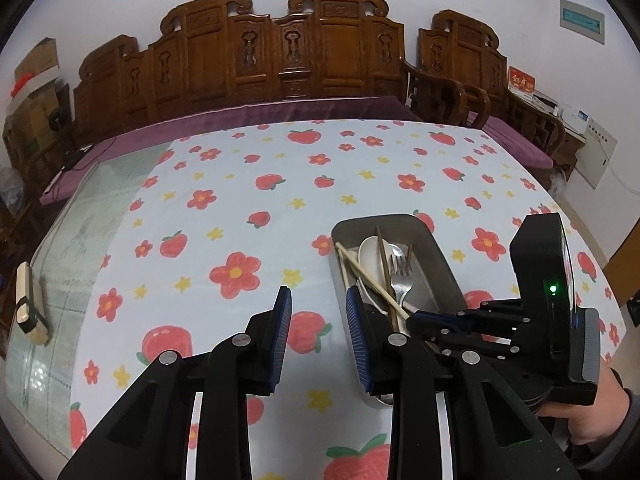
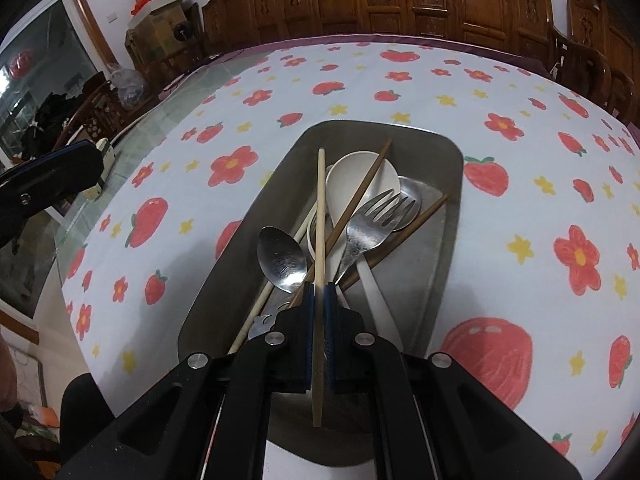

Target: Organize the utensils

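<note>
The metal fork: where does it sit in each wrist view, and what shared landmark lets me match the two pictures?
Left wrist view: fork lies in the steel tray, right of centre, tines toward the far end, just past the left tongs.
Right wrist view: fork at centre, in the tray, tines up and right, right of the pale chopstick held by the right tongs.
Shared landmark: white spoon beside the fork.

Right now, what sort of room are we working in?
Most likely a home living or dining room. A carved wooden bench with a purple cushion lines the wall, and a strawberry-print cloth covers the table, where a metal tray holds the utensils.
</note>
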Demonstrator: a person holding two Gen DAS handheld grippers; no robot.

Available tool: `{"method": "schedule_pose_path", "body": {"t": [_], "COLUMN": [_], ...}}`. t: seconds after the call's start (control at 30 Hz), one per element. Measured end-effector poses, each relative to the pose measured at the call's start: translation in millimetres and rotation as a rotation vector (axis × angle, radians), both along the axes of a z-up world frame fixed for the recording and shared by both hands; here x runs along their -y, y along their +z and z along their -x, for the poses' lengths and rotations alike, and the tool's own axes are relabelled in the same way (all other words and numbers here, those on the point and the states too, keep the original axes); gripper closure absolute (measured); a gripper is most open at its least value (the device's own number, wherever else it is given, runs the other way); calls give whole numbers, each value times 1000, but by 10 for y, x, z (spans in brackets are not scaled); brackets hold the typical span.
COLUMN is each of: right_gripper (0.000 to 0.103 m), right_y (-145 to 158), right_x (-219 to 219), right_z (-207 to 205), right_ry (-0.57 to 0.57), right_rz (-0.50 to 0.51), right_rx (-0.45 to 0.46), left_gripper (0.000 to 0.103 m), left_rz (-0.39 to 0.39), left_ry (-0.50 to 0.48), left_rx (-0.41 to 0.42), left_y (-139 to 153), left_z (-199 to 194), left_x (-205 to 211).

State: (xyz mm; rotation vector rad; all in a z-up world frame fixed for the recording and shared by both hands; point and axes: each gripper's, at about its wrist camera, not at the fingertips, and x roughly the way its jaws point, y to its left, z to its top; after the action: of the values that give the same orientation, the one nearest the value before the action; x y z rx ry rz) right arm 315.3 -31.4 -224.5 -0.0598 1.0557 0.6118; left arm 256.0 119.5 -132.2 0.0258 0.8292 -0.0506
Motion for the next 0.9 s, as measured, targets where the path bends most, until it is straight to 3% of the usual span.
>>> {"method": "schedule_pose_path", "body": {"t": [0.43, 0.57, 0.67, 0.9], "right_gripper": [94, 94, 84, 80], "right_y": [19, 72, 133, 428], "right_x": [-69, -47, -5, 210], "right_z": [44, 67, 86, 241], "right_ry": [26, 29, 32, 20], "right_rz": [-33, -26, -29, -36], "right_rx": [17, 49, 73, 183], "left_gripper": [76, 76, 76, 74], "left_rz": [3, 2, 3, 6], "left_ry": [12, 11, 11, 7], "left_rx": [-10, -11, -11, -4], "left_y": [-67, -69, -63, -54], "left_z": [2, 2, 3, 31], "left_x": [-37, -30, -32, 52]}}
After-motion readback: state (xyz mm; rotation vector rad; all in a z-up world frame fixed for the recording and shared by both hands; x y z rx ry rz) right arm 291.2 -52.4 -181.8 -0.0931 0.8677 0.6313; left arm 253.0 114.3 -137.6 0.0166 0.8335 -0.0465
